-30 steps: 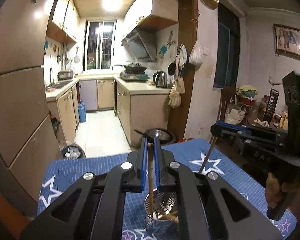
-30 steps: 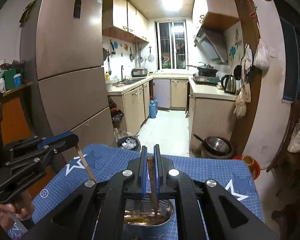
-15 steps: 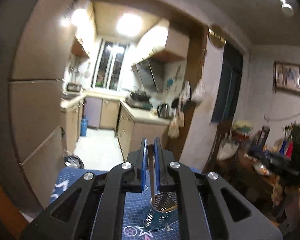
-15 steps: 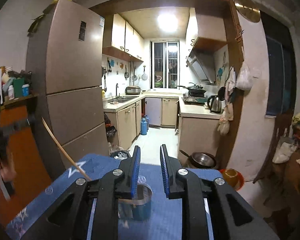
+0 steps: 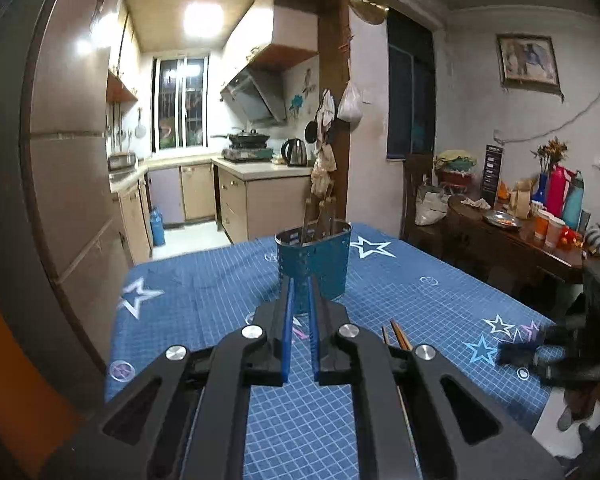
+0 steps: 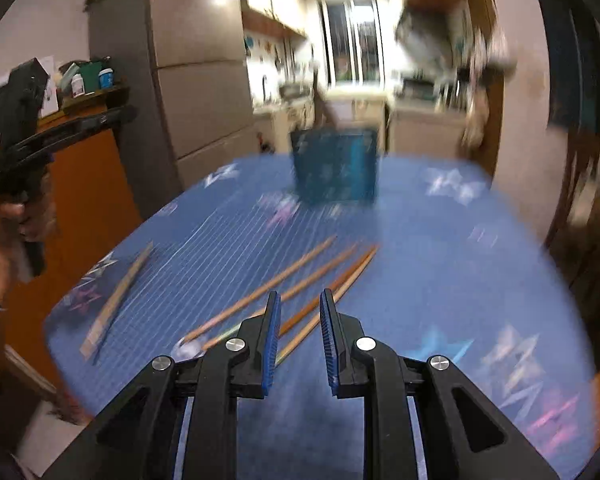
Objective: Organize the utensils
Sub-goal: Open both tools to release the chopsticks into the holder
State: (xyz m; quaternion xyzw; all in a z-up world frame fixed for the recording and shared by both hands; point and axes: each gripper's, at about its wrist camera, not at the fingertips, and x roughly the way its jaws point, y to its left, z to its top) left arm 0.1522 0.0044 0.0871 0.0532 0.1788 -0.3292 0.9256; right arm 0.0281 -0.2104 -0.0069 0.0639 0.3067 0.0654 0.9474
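The left gripper point(image 5: 299, 308) has its jaws nearly together with nothing visible between the blue pads. It is held above the near part of the table point(image 5: 204, 288), which is covered in a blue grid cloth with stars. Straight ahead, toward the far edge, stands the holder point(image 5: 314, 260), a blue perforated cup; a few upright utensil handles point(image 5: 318, 216) stick out of its top, though what kind they are is hard to tell. Left of the holder the cloth lies bare up to the table's left edge, beyond which the fridge point(image 5: 72, 184) stands close by. Just right of the left gripper, two chopstick tips point(image 5: 398, 334) show on the cloth.

In the blurred right wrist view, the right gripper point(image 6: 299, 316) has a narrow gap between its pads and holds nothing. Near the left edge lies one separate stick point(image 6: 118, 296). Further right, a loose fan of chopsticks point(image 6: 300, 286) lies on the cloth, its near ends under the jaws. The cloth right of the fan is bare to the right edge.
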